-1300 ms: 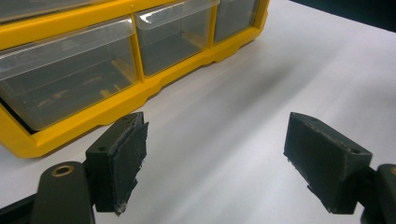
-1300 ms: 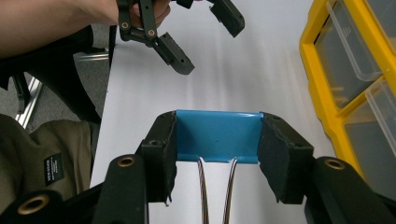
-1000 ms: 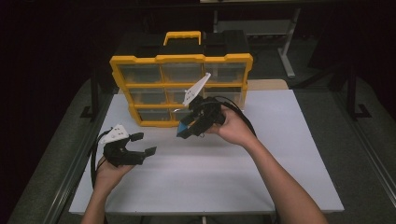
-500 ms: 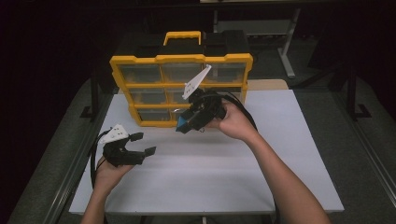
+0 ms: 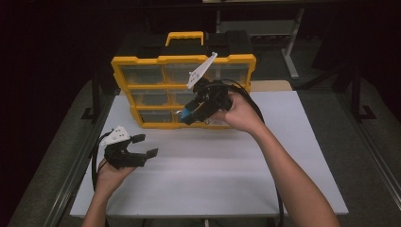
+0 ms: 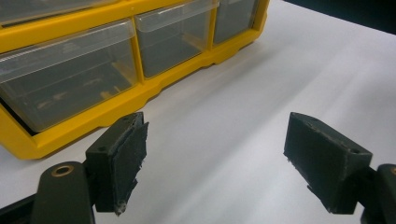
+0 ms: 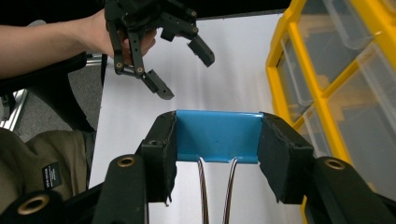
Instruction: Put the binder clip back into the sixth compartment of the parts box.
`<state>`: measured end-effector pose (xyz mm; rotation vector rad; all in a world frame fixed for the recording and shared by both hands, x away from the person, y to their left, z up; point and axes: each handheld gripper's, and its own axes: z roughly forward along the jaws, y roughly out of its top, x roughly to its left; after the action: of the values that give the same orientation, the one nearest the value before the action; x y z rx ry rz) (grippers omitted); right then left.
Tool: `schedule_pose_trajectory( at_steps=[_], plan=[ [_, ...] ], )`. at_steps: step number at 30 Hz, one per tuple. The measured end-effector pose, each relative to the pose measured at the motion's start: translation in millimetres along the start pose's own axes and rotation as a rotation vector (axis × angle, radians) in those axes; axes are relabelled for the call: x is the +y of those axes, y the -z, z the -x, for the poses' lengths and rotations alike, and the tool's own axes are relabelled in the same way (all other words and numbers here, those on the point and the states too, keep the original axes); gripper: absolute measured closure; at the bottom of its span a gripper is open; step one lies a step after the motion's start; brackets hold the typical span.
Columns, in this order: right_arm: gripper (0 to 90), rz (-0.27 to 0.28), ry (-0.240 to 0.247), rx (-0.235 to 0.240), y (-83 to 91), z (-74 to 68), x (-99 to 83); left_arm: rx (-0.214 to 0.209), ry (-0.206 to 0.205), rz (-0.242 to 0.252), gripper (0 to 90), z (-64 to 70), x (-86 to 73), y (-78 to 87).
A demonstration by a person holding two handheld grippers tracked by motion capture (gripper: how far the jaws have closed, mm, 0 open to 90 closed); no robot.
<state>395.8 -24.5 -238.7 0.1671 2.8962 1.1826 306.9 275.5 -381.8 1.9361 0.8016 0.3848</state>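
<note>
A yellow drawer organizer (image 5: 183,60) with clear drawers stands at the back of the white table. In front of its lower drawers hangs my right gripper (image 5: 187,115), shut on a blue binder clip (image 5: 186,113). In the right gripper view the blue clip (image 7: 217,133) spans the gap between both pads, its wire handles pointing back toward the camera. My left gripper (image 5: 144,145) rests low at the table's left, open and holding nothing. The left gripper view has its pads (image 6: 122,163) wide apart, facing the organizer's bottom drawers (image 6: 70,88).
The white table top (image 5: 222,179) stretches in front of the organizer. The organizer's yellow frame (image 7: 286,56) runs along the right of the right gripper view, and the left gripper (image 7: 183,70) shows beyond the clip. Dark floor and metal table legs surround the table.
My right gripper with the blue clip has risen a little and moved closer to the organizer's front. The left gripper has stayed about where it was.
</note>
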Motion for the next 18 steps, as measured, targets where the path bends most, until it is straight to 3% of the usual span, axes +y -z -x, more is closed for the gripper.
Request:
schedule_pose_trajectory(
  at_steps=[18],
  plan=[
    [48.6,0.003,-0.035,-0.058,23.8,15.8,1.9,-0.001,-0.001,-0.001,20.8,-0.4,0.1,-0.1]
  ],
)
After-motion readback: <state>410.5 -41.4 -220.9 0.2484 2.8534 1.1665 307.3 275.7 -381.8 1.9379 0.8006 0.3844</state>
